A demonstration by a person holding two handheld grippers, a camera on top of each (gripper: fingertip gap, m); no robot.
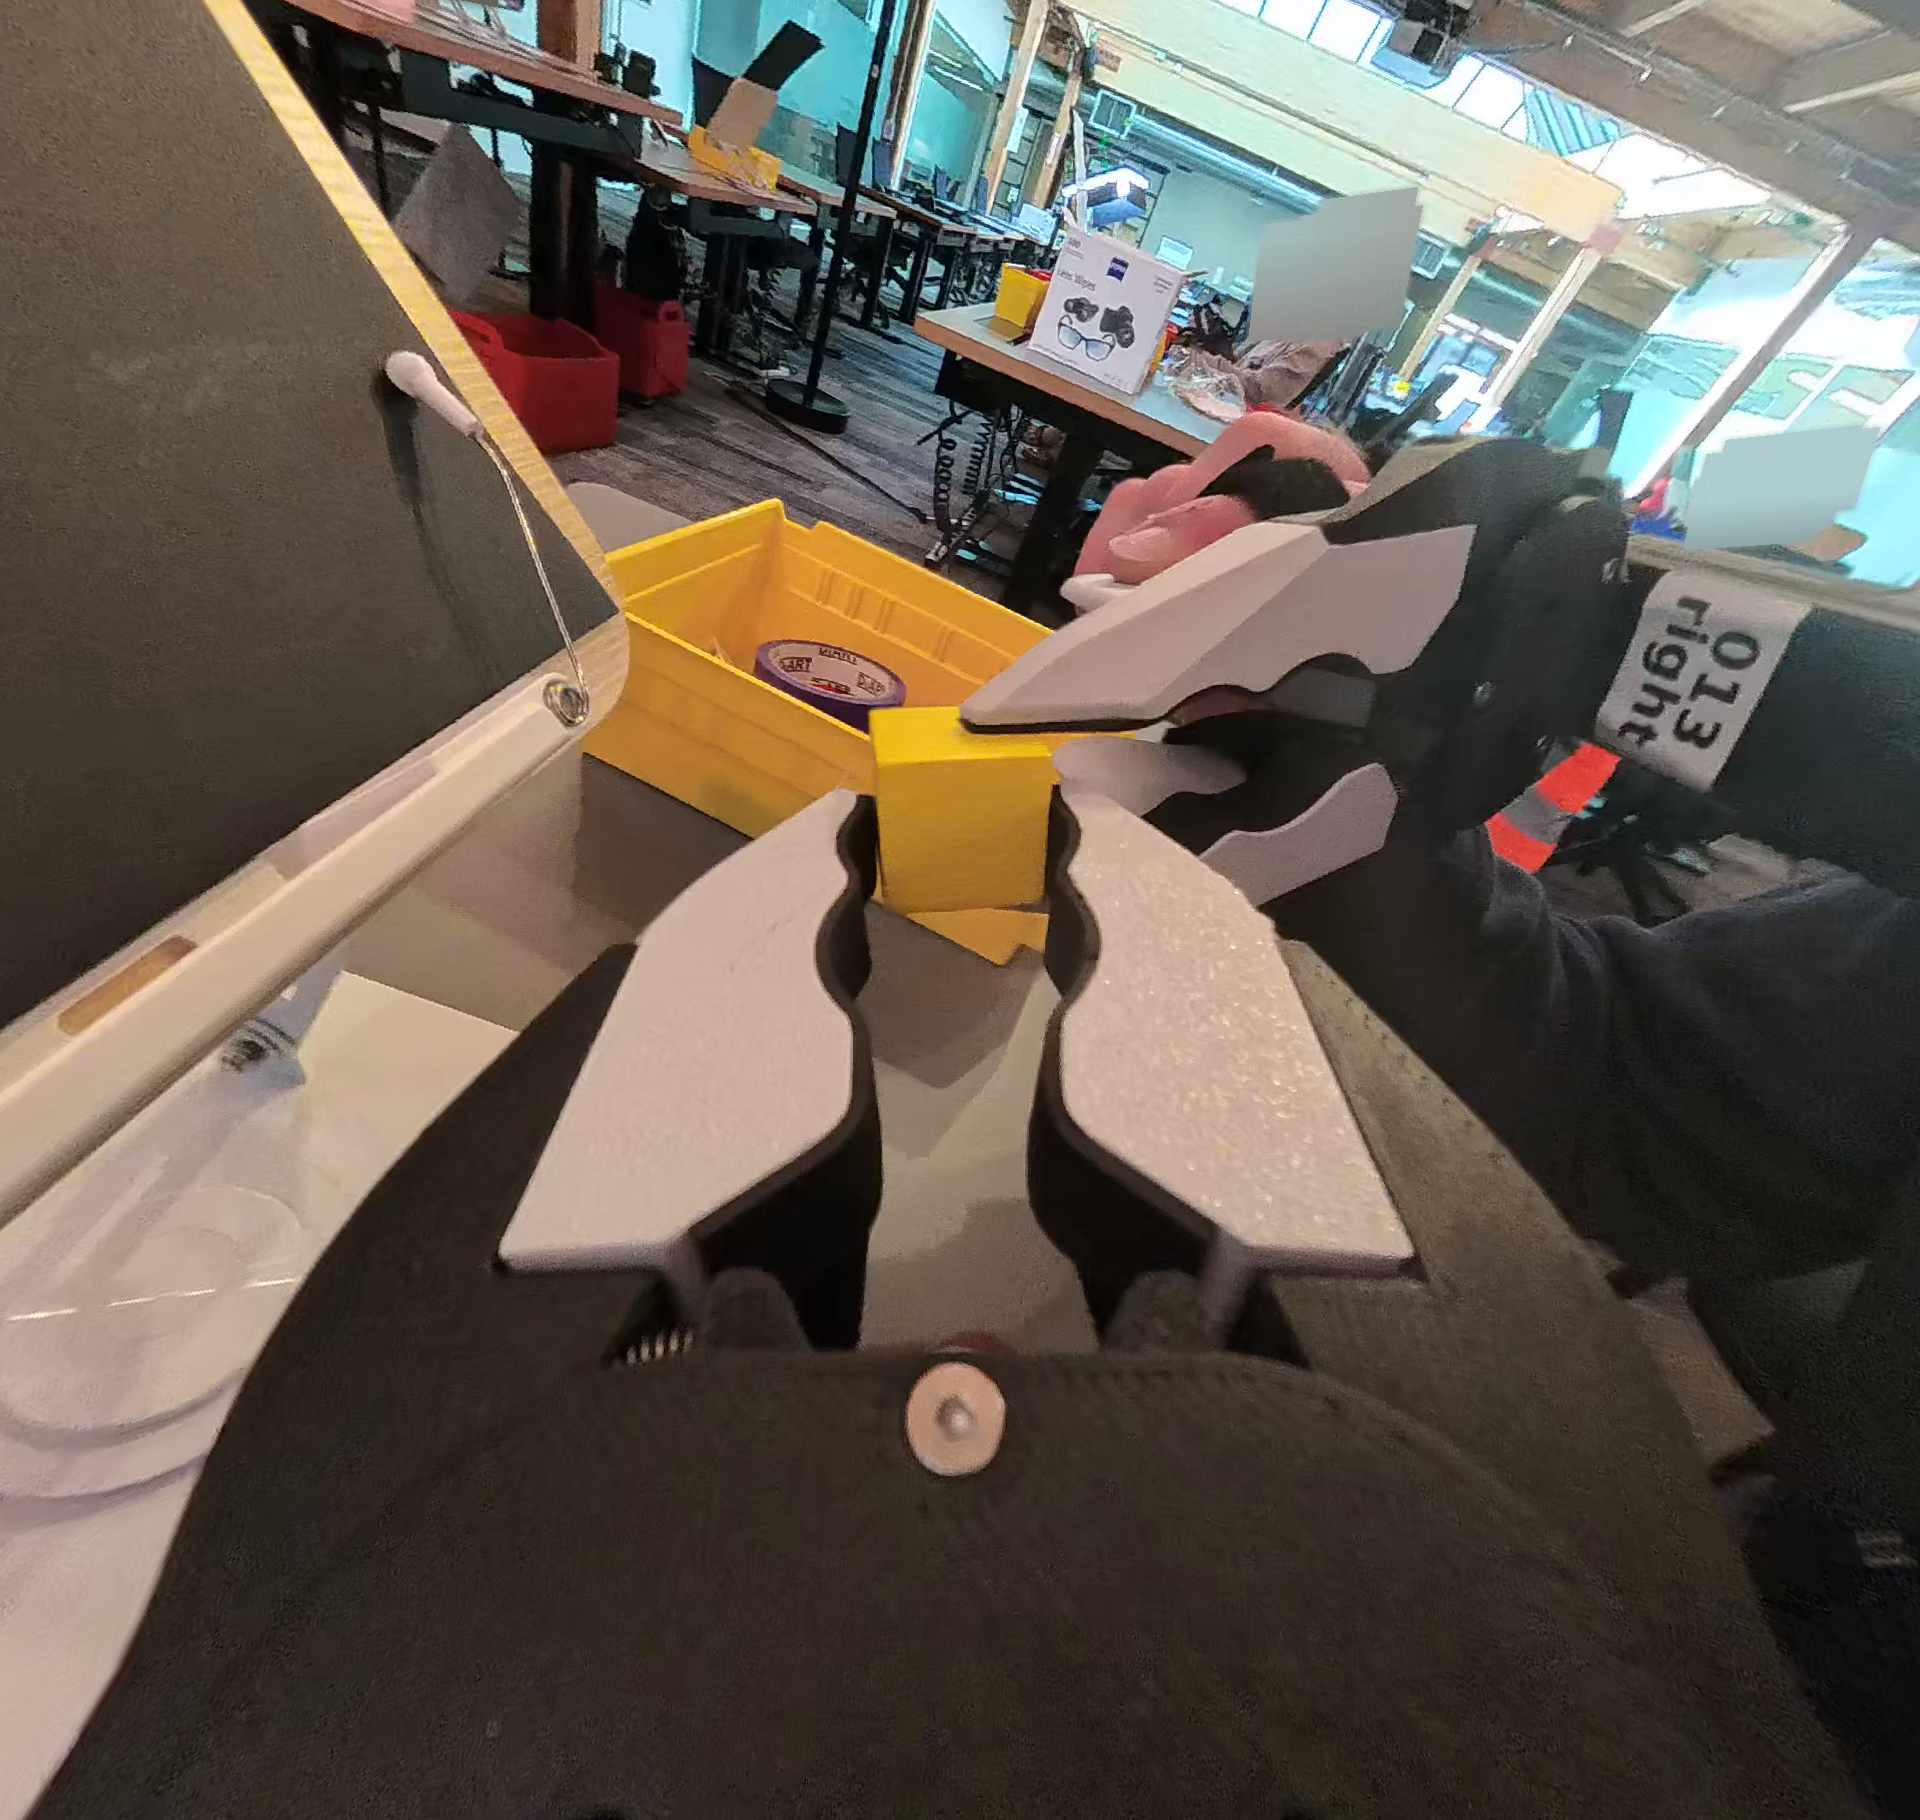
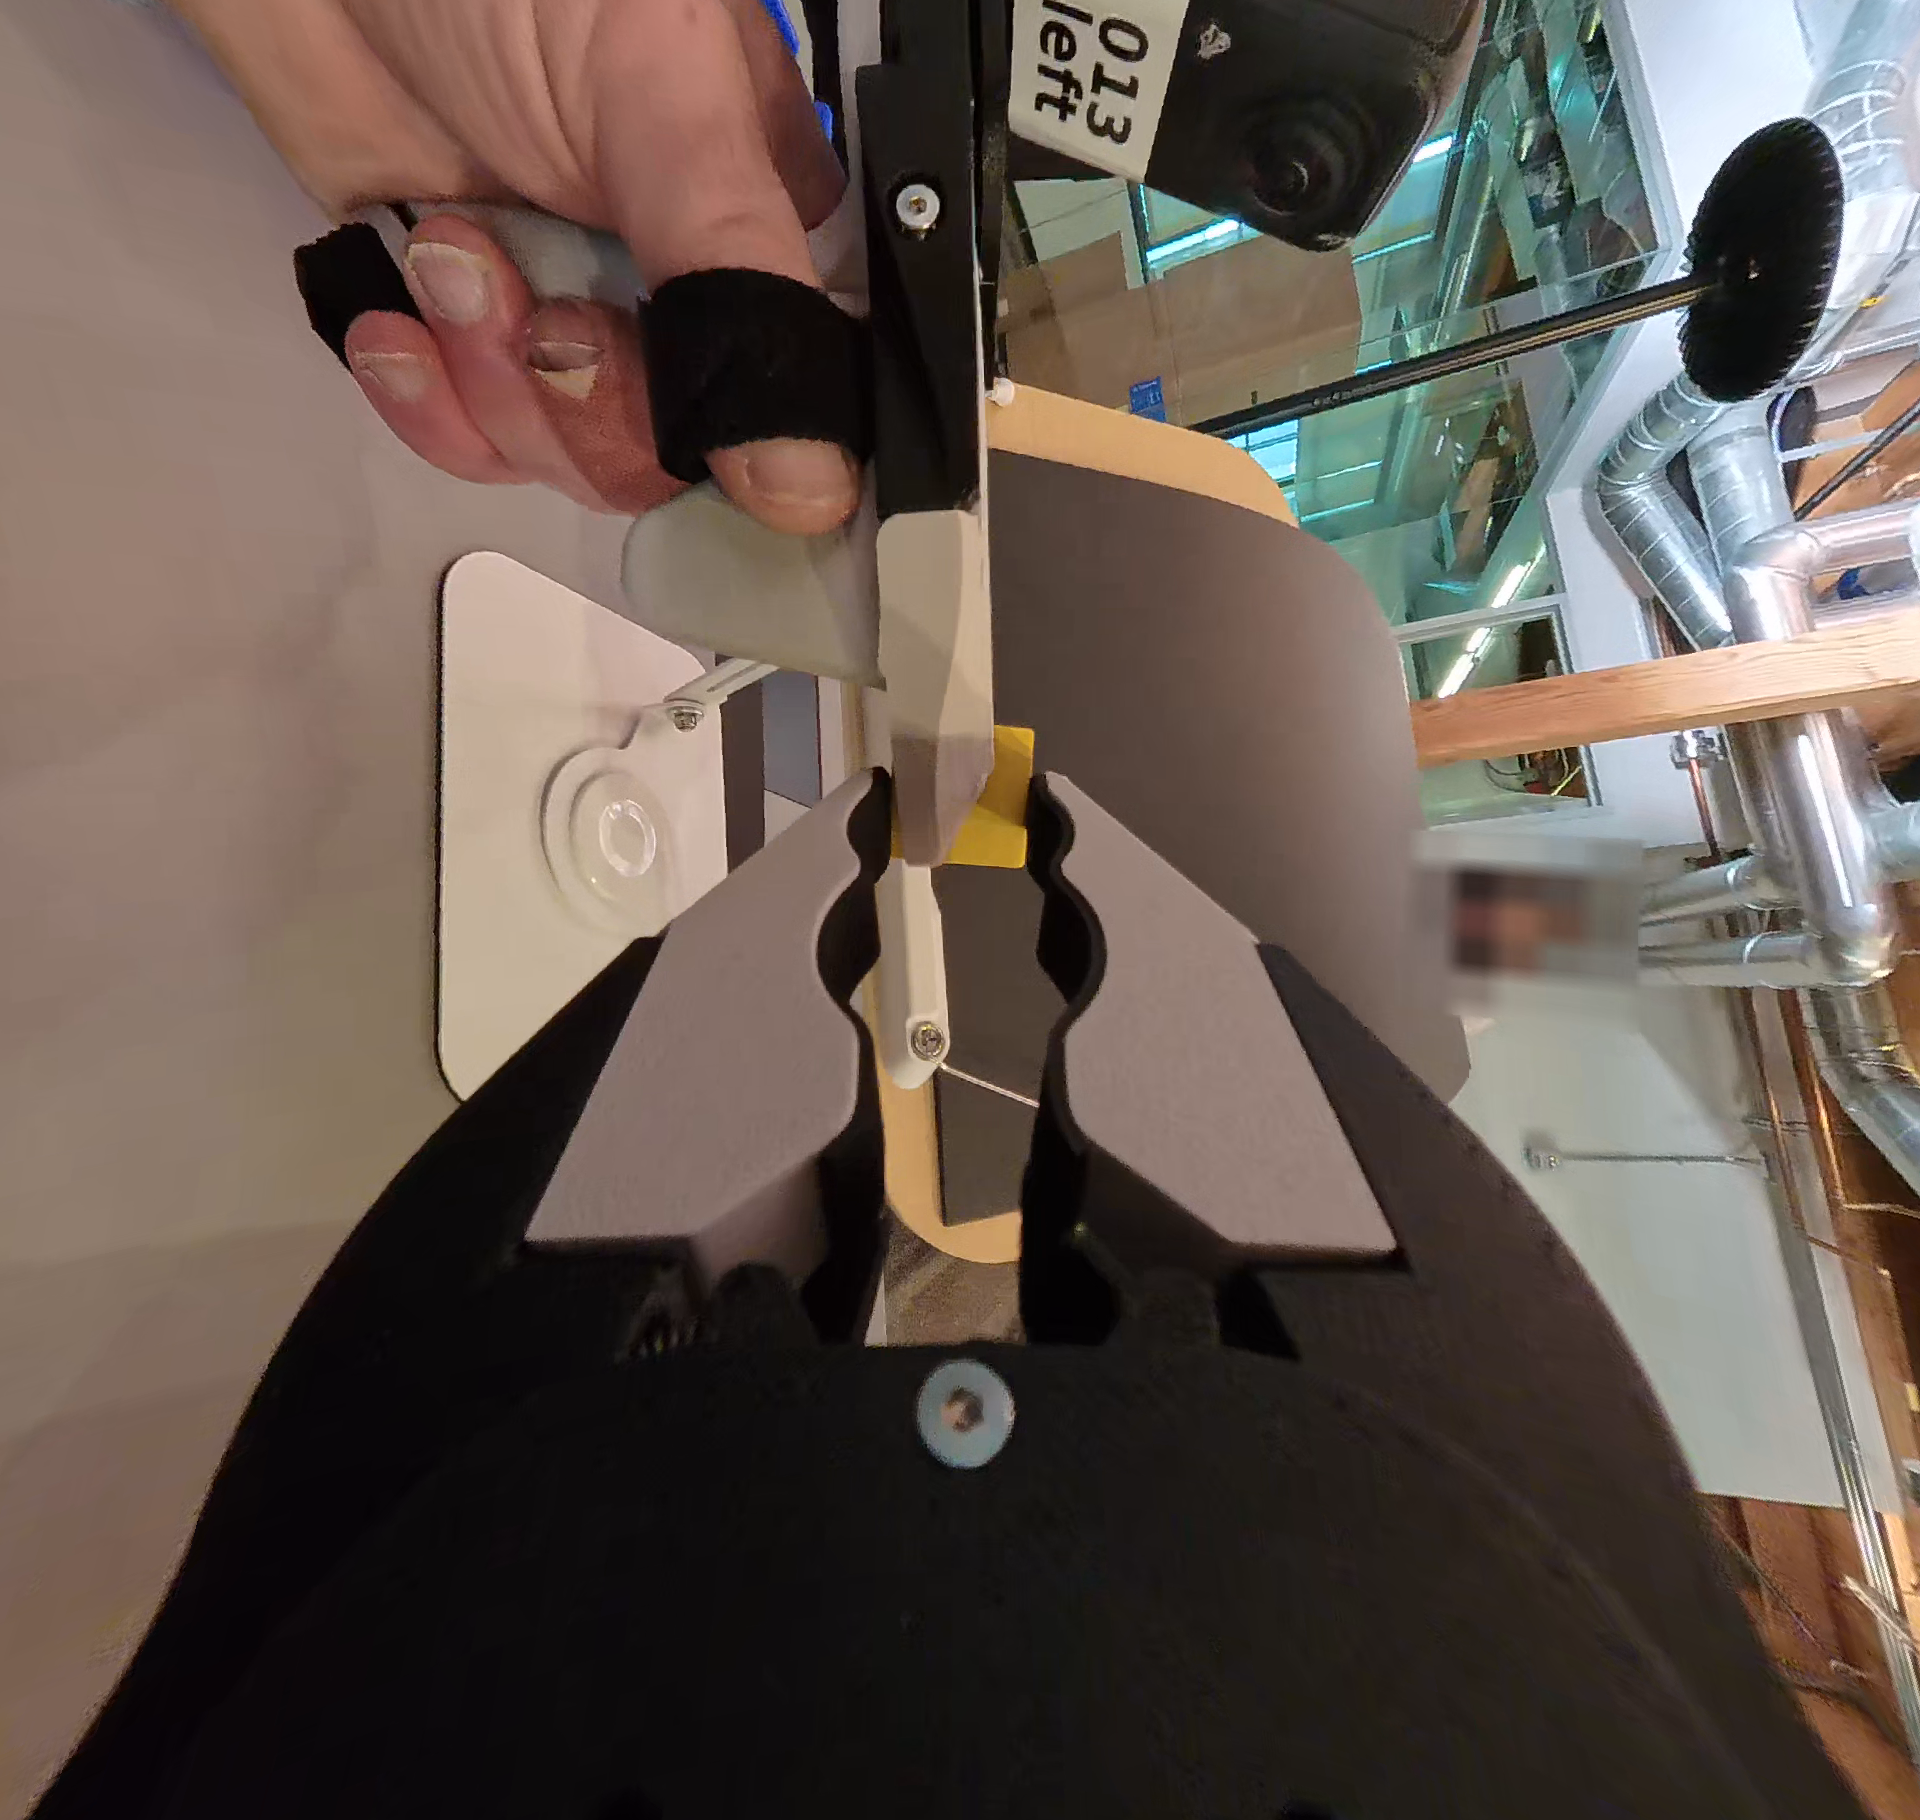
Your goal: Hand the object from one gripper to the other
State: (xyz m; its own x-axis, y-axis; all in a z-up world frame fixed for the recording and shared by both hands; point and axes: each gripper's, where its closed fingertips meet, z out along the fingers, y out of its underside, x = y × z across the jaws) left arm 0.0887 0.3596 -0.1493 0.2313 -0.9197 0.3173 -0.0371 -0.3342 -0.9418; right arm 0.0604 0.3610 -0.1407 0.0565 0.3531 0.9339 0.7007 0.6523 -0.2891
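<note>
A yellow block (image 2: pixel 1000 802) is gripped between the jaws of the right gripper (image 2: pixel 961 804). The left gripper (image 2: pixel 940 731), held from above by a hand (image 2: pixel 540 212), is closed edge-on over the same block.

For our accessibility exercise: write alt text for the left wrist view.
Both grippers' fingers grip one yellow block: the left gripper by its sides, the right gripper from the right. Behind sits a yellow bin holding purple tape.
</note>
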